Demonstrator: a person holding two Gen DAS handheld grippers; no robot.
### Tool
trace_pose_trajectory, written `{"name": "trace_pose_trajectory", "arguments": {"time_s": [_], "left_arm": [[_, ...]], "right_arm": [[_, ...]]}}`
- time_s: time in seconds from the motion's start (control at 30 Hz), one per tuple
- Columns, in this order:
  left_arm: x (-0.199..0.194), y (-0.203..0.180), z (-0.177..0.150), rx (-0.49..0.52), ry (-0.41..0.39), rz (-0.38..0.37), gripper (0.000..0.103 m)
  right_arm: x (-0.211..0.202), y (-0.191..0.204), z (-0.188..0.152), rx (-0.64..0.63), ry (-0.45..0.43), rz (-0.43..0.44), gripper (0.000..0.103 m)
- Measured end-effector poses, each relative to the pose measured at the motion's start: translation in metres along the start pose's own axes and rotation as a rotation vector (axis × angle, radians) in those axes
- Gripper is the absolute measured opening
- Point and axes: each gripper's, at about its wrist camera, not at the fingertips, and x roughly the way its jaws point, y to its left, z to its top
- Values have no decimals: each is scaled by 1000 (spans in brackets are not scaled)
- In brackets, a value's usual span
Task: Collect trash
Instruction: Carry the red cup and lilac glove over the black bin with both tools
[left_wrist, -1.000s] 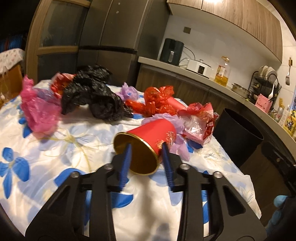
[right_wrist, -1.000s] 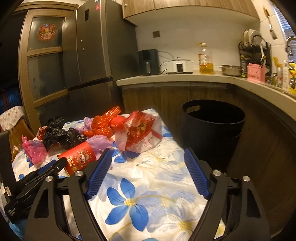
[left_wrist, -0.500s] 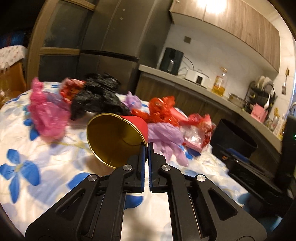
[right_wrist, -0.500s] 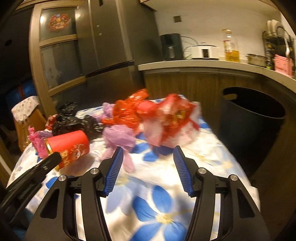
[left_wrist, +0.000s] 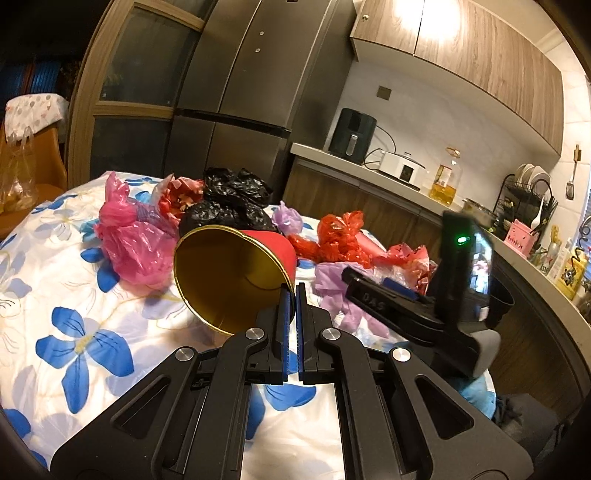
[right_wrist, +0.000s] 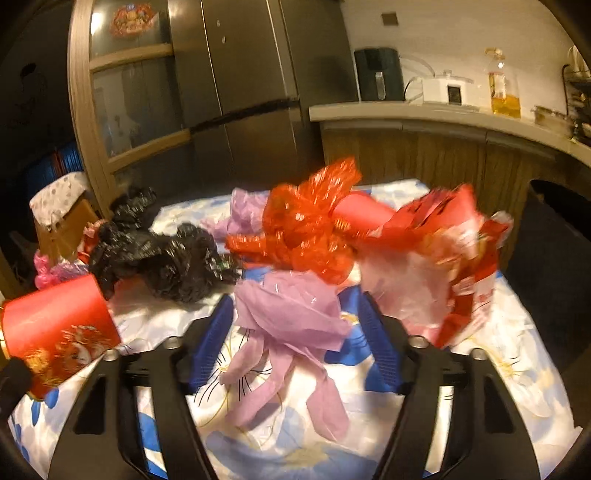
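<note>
A red paper cup (left_wrist: 232, 273) with a gold inside hangs tilted above the flowered tablecloth (left_wrist: 74, 332), mouth toward the camera. My left gripper (left_wrist: 291, 291) is shut on its rim; the right wrist view shows the cup (right_wrist: 59, 332) at lower left. My right gripper (right_wrist: 295, 325) reaches over the table with its jaws closing. A crumpled purple plastic bag (right_wrist: 291, 310) lies between its blue pads (right_wrist: 212, 339), which stand close beside it without clearly pressing. In the left wrist view the right gripper (left_wrist: 369, 284) sits at the purple bag (left_wrist: 332, 280).
More trash lies on the cloth: a black bag (right_wrist: 166, 258), a pink bag (left_wrist: 129, 240), red cellophane (right_wrist: 306, 229) and a red and white wrapper (right_wrist: 443, 266). A black bin (right_wrist: 554, 258) stands off the table's right edge, below the counter (left_wrist: 369, 166).
My left gripper shut on the cup's rim and raised the cup off the cloth. My right gripper swung left and down to the purple bag, its jaws narrowing.
</note>
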Motion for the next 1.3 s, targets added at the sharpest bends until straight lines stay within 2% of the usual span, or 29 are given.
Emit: {"name": "trace_pose_trajectory", "arguments": {"time_s": [0.03, 0.1, 0.2, 0.3, 0.43, 0.63, 1.0, 1.3], "left_arm": [[0, 1, 0, 0, 1, 2, 2], [-1, 2, 1, -1, 1, 5, 2], [-5, 2, 2, -4, -5, 7, 2], [-10, 0, 2, -8, -12, 6, 2], [-17, -5, 4, -5, -20, 7, 2], [-29, -26, 6, 29, -36, -26, 2], [-31, -101, 11, 134, -51, -154, 2], [5, -174, 25, 218, -43, -308, 2]], "right_arm": [[5, 1, -1, -3, 19, -2, 48], [7, 1, -2, -8, 35, 16, 30], [-1, 5, -4, -28, 30, 51, 13], [-22, 11, -9, -53, 1, 83, 8], [-64, 9, -13, -52, -59, 121, 7], [-119, -7, -15, -28, -134, 123, 7], [-184, -71, -14, 62, -247, -17, 7], [-215, -143, 6, 174, -362, -205, 7]]}}
